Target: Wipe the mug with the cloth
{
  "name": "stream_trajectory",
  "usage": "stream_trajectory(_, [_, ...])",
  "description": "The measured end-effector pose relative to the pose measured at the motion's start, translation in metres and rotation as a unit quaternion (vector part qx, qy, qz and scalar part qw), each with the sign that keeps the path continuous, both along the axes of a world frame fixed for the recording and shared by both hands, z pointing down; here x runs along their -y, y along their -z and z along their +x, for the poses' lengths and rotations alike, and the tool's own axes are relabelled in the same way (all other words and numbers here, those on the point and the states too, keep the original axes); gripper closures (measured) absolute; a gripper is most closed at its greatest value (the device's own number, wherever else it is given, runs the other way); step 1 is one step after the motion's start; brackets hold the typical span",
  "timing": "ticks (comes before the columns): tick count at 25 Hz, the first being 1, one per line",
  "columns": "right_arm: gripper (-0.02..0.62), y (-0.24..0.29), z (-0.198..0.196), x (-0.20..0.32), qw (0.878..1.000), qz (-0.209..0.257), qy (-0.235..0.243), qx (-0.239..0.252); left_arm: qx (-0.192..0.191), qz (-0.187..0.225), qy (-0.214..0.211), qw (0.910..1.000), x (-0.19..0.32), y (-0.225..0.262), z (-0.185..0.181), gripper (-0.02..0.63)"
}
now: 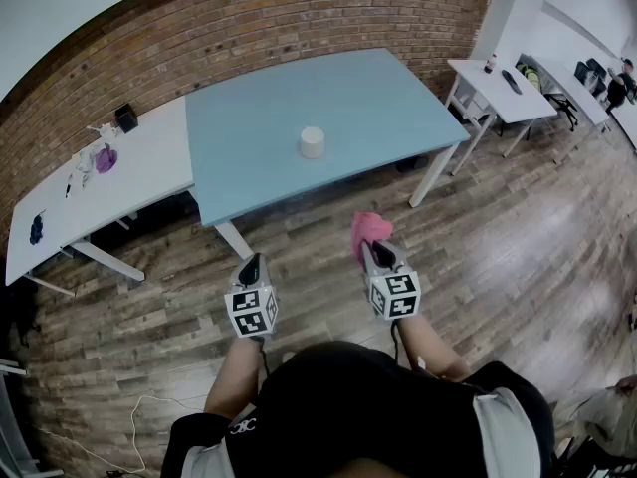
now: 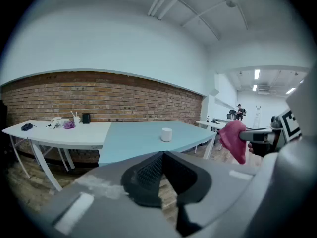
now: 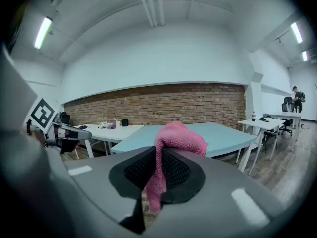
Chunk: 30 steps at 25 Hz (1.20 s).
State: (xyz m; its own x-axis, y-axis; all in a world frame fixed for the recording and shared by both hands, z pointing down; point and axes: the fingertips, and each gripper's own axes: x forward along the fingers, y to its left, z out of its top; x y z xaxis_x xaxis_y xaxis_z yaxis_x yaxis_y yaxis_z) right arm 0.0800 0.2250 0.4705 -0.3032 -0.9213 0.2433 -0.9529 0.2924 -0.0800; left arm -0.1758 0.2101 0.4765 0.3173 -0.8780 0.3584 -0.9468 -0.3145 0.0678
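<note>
Right gripper (image 1: 379,254) pinches a pink cloth (image 1: 369,228) that hides its tips. Left gripper (image 1: 254,263) is closed, empty — the mug (image 1: 313,142) sits small and distant on the table (image 1: 249,157).

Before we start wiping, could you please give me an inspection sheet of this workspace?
Surface: blue table, holding only the white mug.
Job's things: white mug upright mid-table; pink cloth clamped, off the table.
Clutter: small items on the neighbouring white table, including a black box.
Grippers: left gripper shut, empty; right gripper shut on the pink cloth.
Cables: one thin white cable on the wood floor.
Surroundings: brick wall, another white table, a person far off.
</note>
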Motion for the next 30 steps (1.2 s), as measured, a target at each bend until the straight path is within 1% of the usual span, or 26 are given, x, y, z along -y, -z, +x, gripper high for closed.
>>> stream_trajectory(3, [0.555, 0.0, 0.001, -0.005, 1.0, 0.0, 0.004, -0.002, -0.002, -0.002, 0.002, 1.0, -0.004, -0.001, 0.003, 0.598])
stream_trajectory(5, [0.555, 0.0, 0.001, -0.007, 1.0, 0.001, 0.009, -0.001, -0.011, -0.006, 0.005, 0.9999, -0.006, -0.001, 0.005, 0.6])
stream_trajectory(8, [0.554, 0.003, 0.0, -0.009, 1.0, 0.006, 0.014, 0.02, -0.033, -0.013, 0.012, 0.9993, -0.006, 0.0, 0.004, 0.598])
stream_trajectory(11, [0.554, 0.008, 0.003, -0.01, 0.999, 0.013, 0.002, 0.04, -0.036, -0.017, 0.014, 0.9991, -0.007, 0.001, 0.004, 0.6])
stream_trajectory(18, [0.552, 0.011, -0.005, -0.013, 1.0, 0.015, 0.004, 0.025, -0.033, -0.017, 0.016, 0.9992, -0.009, 0.004, 0.0, 0.598])
stream_trajectory(22, [0.552, 0.005, -0.013, -0.016, 1.0, 0.003, 0.0, 0.027, -0.031, -0.016, 0.01, 0.9993, -0.012, 0.006, -0.006, 0.6])
stream_trajectory(27, [0.552, 0.002, -0.04, -0.02, 1.0, -0.003, 0.006, 0.024, -0.039, -0.021, 0.003, 0.999, -0.01, 0.0, -0.027, 0.598])
stream_trajectory(30, [0.552, -0.002, -0.049, -0.021, 1.0, -0.009, -0.003, 0.021, -0.042, -0.021, -0.009, 0.9989, -0.011, -0.003, -0.035, 0.6])
